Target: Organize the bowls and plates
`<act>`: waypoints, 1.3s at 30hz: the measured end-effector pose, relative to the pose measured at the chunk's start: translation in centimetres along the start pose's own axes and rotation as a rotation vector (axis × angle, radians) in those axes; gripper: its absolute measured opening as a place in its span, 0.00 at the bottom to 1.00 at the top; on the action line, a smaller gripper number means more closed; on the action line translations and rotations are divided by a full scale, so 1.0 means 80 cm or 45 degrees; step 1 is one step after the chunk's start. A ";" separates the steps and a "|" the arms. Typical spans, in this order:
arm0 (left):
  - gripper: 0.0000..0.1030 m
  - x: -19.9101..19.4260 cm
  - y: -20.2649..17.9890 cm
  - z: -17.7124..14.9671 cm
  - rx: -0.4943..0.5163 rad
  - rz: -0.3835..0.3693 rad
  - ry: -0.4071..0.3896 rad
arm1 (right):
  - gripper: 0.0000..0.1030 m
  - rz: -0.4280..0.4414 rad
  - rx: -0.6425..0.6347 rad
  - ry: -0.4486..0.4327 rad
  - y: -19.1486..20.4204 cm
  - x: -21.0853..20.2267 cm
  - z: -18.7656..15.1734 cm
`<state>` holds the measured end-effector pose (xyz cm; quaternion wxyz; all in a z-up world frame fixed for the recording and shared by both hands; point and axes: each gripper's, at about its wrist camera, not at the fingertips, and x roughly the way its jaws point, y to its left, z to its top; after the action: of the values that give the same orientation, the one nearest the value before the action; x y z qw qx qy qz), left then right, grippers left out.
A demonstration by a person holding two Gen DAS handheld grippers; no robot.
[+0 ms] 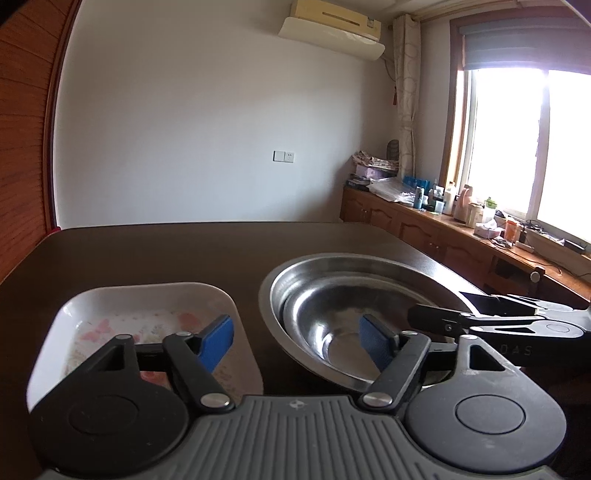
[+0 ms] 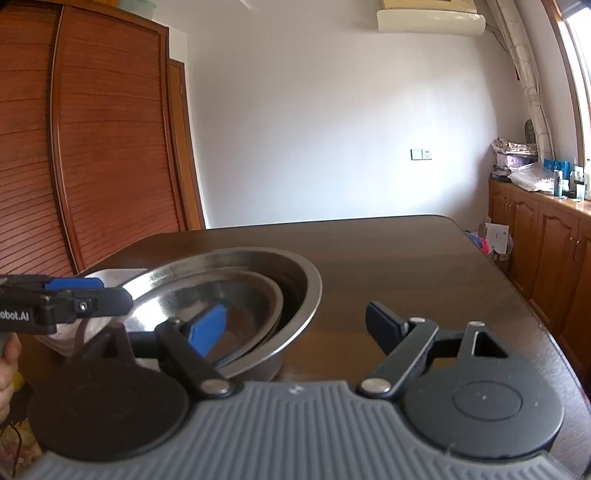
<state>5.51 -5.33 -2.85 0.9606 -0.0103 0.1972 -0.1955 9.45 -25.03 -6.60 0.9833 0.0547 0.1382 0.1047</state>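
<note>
Left wrist: gripper (image 1: 297, 341) straddles bowl (image 1: 354, 314) rim.

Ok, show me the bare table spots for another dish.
Free: the far half of the table, beyond the white dish and steel bowls, and the strip right of the bowls. Crowded: the near edge, where dish, bowls and both open grippers meet.

Left wrist view: low over near table edge (image 1: 184, 243), faces far wall, close above white floral dish (image 1: 147, 299) and nested steel bowls (image 1: 332, 295). Right wrist view: just right, same heading. Both share the bowls (image 2: 258, 288), wall, air conditioner (image 1: 332, 29).
</note>
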 end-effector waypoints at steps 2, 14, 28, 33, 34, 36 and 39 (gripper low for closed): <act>0.87 0.004 -0.002 -0.002 0.007 0.001 0.009 | 0.81 0.012 0.008 -0.004 0.001 0.000 -0.001; 0.70 0.009 -0.008 -0.007 0.005 -0.013 0.021 | 0.80 0.045 0.023 -0.032 0.007 -0.002 -0.008; 0.64 0.002 -0.014 -0.018 -0.018 0.031 -0.035 | 0.38 0.039 0.082 -0.068 0.007 -0.009 -0.012; 0.64 -0.004 -0.027 -0.016 0.022 0.053 -0.072 | 0.34 0.030 0.089 -0.080 0.004 -0.011 -0.009; 0.64 -0.006 -0.028 -0.015 0.025 0.051 -0.077 | 0.34 0.031 0.093 -0.084 0.002 -0.012 -0.007; 0.64 -0.009 -0.028 -0.012 0.025 0.043 -0.085 | 0.34 0.029 0.088 -0.095 0.002 -0.017 -0.005; 0.64 -0.014 -0.029 -0.008 0.028 0.037 -0.097 | 0.34 0.029 0.088 -0.100 0.004 -0.020 -0.003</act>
<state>3.45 -7.00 -2.83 0.9703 -0.0044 0.1583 -0.1829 7.79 -25.05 -6.32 0.9843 0.0943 0.1023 0.1087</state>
